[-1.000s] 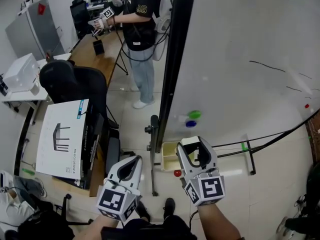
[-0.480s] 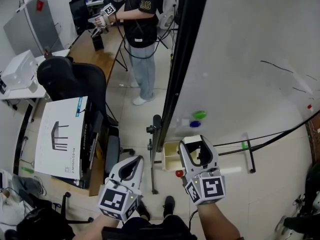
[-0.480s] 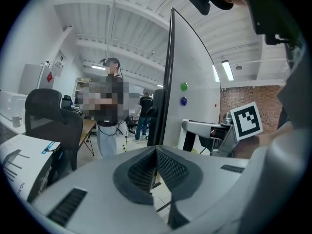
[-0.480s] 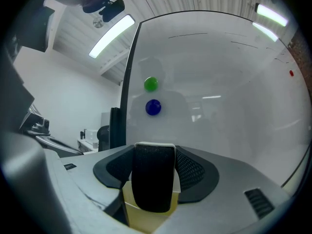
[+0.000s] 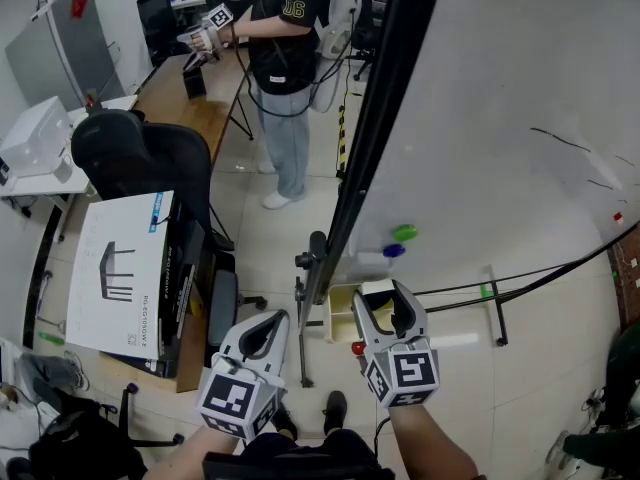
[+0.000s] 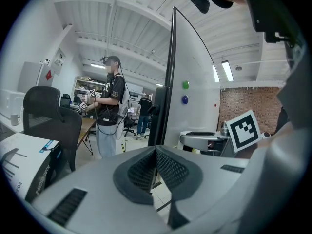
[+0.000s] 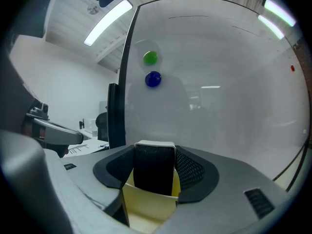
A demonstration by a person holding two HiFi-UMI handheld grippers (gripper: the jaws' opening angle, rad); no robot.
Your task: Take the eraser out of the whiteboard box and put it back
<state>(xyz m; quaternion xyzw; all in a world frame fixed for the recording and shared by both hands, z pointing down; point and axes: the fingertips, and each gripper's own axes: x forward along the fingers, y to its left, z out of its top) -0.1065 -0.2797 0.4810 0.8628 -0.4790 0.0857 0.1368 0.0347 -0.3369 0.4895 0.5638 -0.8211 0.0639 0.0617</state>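
Observation:
My right gripper [image 5: 388, 306] is shut on the eraser [image 5: 380, 292], a black block with a white top. It hangs right over the pale yellow whiteboard box [image 5: 338, 315], which is fixed low on the whiteboard [image 5: 500, 118]. In the right gripper view the eraser [image 7: 154, 174] fills the gap of the right gripper [image 7: 155, 155], its lower end at the rim of the yellow box [image 7: 146, 206]. My left gripper [image 5: 262, 334] hovers to the left, shut and empty; its pads [image 6: 168, 169] meet.
A green magnet [image 5: 405, 233] and a blue magnet [image 5: 394, 251] stick to the board above the box. A red knob [image 5: 356, 348] sits beside the box. To the left are the board's black stand post [image 5: 305, 308], a flat carton [image 5: 120, 273], a black chair [image 5: 140, 158] and a standing person [image 5: 285, 58].
My right gripper has sunk a little with the eraser, down toward the yellow box. The left gripper has stayed where it was.

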